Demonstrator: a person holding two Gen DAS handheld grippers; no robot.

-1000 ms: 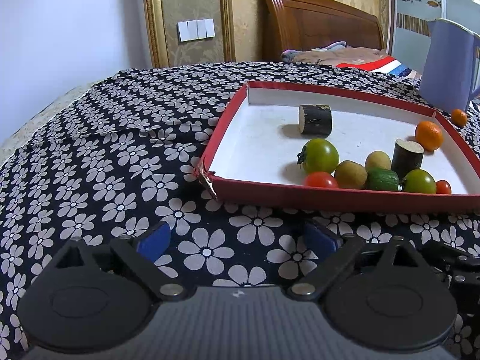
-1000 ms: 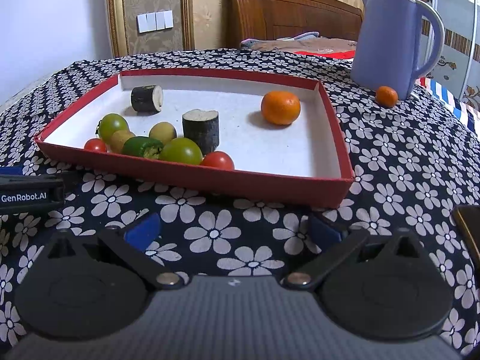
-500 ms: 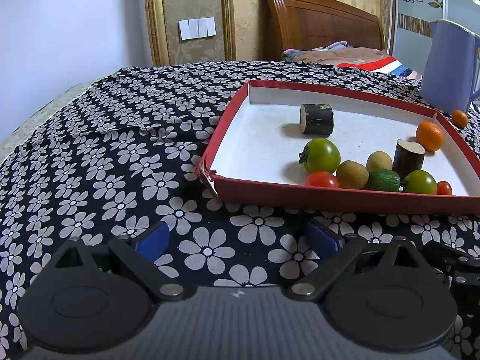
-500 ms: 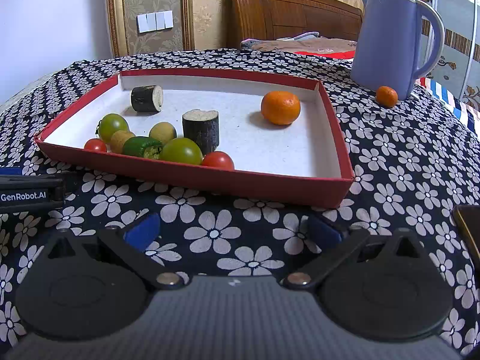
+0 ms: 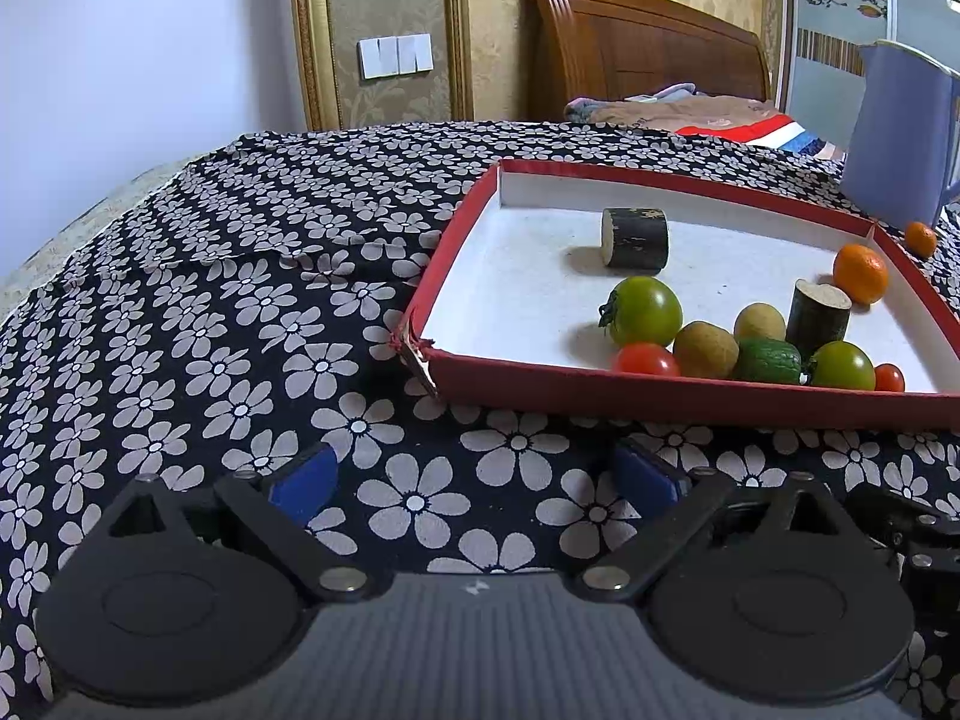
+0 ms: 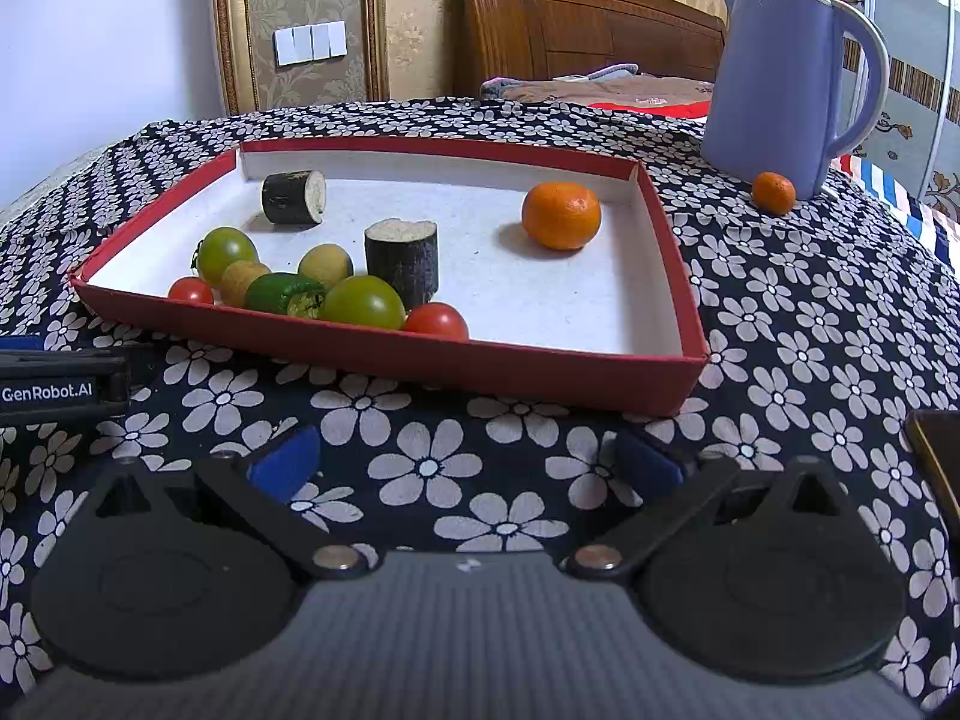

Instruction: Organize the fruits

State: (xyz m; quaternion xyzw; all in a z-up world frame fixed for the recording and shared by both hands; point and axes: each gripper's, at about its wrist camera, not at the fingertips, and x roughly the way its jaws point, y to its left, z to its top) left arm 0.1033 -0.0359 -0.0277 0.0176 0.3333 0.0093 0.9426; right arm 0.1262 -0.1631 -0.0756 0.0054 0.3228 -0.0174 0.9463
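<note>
A red tray [image 6: 384,354] [image 5: 660,399] with a white floor sits on the flowered cloth. It holds an orange [image 6: 561,215] [image 5: 860,273], green tomatoes [image 6: 363,302] [image 5: 645,311], red tomatoes [image 6: 437,320] [image 5: 645,359], yellowish fruits [image 6: 326,264], a green fruit [image 6: 285,294] and two dark cut cylinders [image 6: 402,261] [image 5: 635,239]. A small orange [image 6: 774,192] [image 5: 920,239] lies outside by the jug. My left gripper [image 5: 474,474] and right gripper [image 6: 465,459] are open and empty, low over the cloth in front of the tray.
A blue jug [image 6: 786,78] [image 5: 900,132] stands behind the tray's right corner. The left gripper's body [image 6: 60,387] shows at the right wrist view's left edge. A dark flat object [image 6: 936,456] lies at the right edge. A bed headboard [image 5: 642,54] is behind the table.
The left wrist view has shifted slightly, so the tray sits a bit lower and to the right. The right gripper and the fruits have not moved.
</note>
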